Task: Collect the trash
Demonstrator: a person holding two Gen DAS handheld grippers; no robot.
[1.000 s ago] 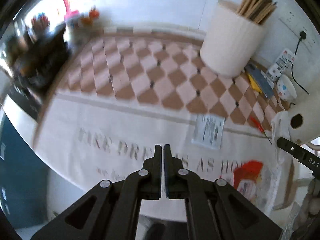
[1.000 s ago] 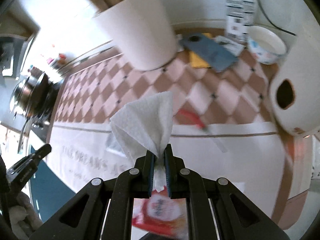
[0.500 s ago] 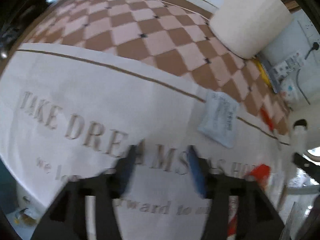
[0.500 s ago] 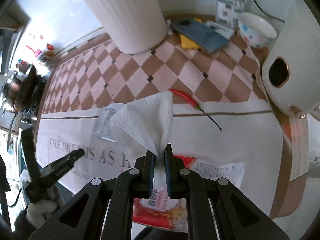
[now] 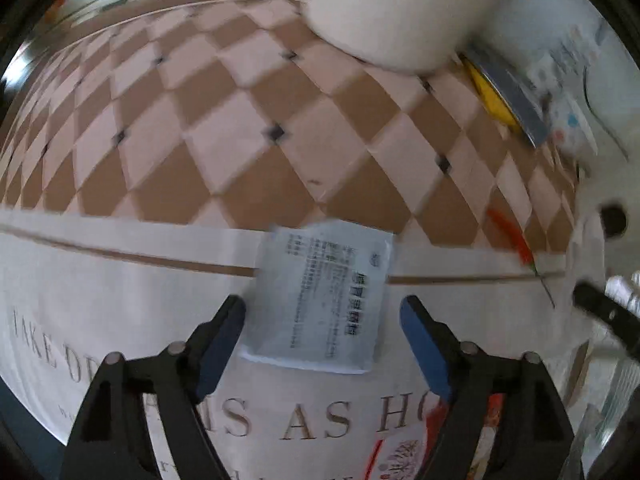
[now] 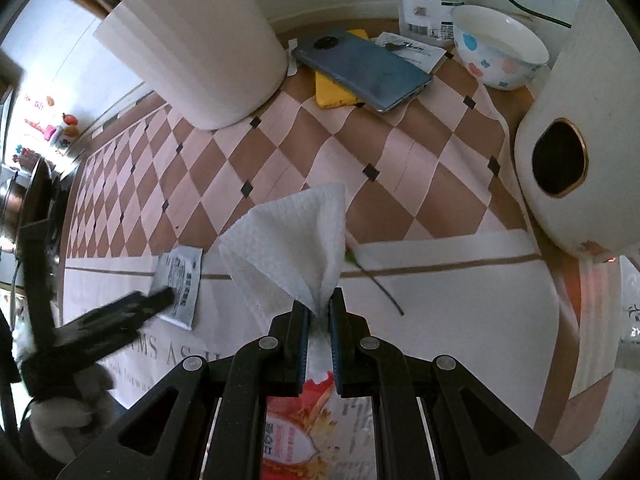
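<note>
Packet (image 5: 320, 296) dead ahead of left gripper (image 5: 322, 330), lying flat between its spread fingers, long axis running near-to-far.
Left is the nearer arm; right gripper (image 6: 319, 316) is pinching a white tissue (image 6: 292, 240) and sits well right of the packet. Left wrist view shows the packet straddling the brown stripe on the tablecloth (image 5: 120, 280); right wrist view adds a red wrapper (image 6: 296, 420) under the right fingers and the chili stem (image 6: 380, 284) behind the tissue.

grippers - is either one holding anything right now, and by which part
The right gripper is shut on the tissue, pinching its bunched lower end. The left gripper is open and holds nothing; the packet lies flat between its fingers.
</note>
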